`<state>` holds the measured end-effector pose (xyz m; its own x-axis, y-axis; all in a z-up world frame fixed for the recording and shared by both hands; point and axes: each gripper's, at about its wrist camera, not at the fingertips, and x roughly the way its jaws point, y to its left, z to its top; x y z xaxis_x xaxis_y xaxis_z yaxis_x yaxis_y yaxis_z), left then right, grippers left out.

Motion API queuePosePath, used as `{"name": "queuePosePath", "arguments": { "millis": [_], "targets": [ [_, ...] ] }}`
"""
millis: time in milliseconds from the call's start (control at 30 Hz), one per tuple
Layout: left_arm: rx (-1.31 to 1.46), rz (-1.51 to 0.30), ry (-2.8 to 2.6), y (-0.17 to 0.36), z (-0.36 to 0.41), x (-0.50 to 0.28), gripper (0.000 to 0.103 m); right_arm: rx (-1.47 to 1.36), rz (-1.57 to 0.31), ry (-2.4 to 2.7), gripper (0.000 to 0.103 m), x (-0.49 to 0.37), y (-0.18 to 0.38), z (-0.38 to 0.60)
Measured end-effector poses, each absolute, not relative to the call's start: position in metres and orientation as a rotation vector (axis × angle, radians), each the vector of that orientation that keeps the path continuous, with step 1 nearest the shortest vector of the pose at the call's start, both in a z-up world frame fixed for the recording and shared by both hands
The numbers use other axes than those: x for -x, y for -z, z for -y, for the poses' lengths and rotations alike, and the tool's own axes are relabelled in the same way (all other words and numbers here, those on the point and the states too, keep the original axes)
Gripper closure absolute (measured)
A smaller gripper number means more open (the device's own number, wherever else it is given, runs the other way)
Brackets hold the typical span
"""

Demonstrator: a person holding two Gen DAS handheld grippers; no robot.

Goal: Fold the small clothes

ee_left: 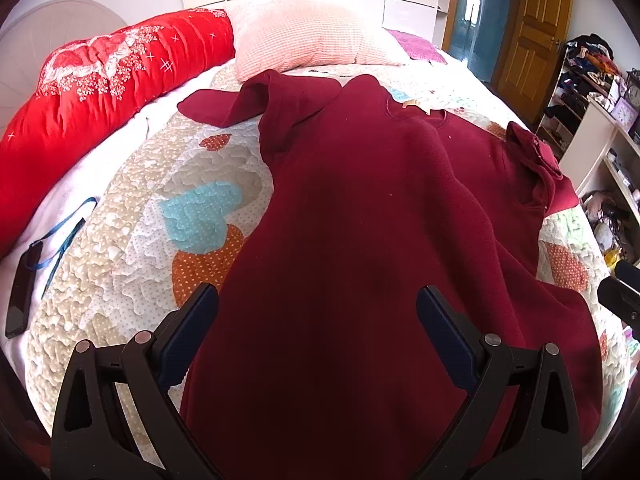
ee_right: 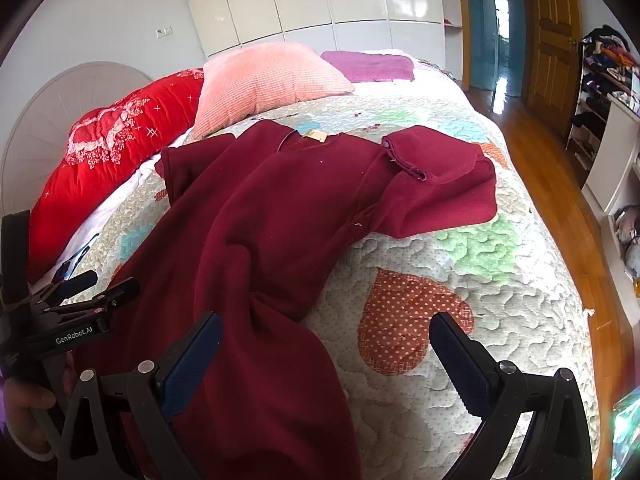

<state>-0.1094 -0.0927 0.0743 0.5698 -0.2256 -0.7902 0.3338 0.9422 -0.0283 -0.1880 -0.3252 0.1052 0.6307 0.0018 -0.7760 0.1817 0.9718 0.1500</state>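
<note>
Barely begun: the dark red garment (ee_right: 280, 216) lies unfolded lengthwise on the quilt (ee_right: 460, 280), sleeves out (one bunched), w/ left gripper (ee_left: 316, 320) & right gripper (ee_right: 326, 344) both spread wide, holding nothing.

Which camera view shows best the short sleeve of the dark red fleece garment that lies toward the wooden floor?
The right wrist view: the short sleeve of the dark red fleece garment lies spread on the quilted bedspread, its whole outline visible. In the left wrist view the sleeve sits near the edge, bunched and foreshortened.
</note>
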Motion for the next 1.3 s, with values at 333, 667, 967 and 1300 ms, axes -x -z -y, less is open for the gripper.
{"name": "queuePosePath", "arguments": {
  "millis": [333,667,967,1300],
  "targets": [
    [-0.119,-0.927,0.31,-0.064,0.088,0.1,0.003,-0.233,-0.886,0.126,0.0,0.171,-0.093,0.324],
    [-0.126,-0.963,0.301,-0.048,0.09,0.093,0.003,-0.416,-0.885,0.211,0.0,0.125,-0.066,0.383],
    [-0.132,-0.981,0.295,-0.042,0.094,0.086,0.003,-0.353,-0.882,0.238,0.082,0.078,-0.054,0.408],
    [-0.141,-0.999,0.279,-0.036,0.097,0.08,0.003,-0.067,-0.844,0.51,0.087,0.064,-0.076,0.437]
  ]
}}
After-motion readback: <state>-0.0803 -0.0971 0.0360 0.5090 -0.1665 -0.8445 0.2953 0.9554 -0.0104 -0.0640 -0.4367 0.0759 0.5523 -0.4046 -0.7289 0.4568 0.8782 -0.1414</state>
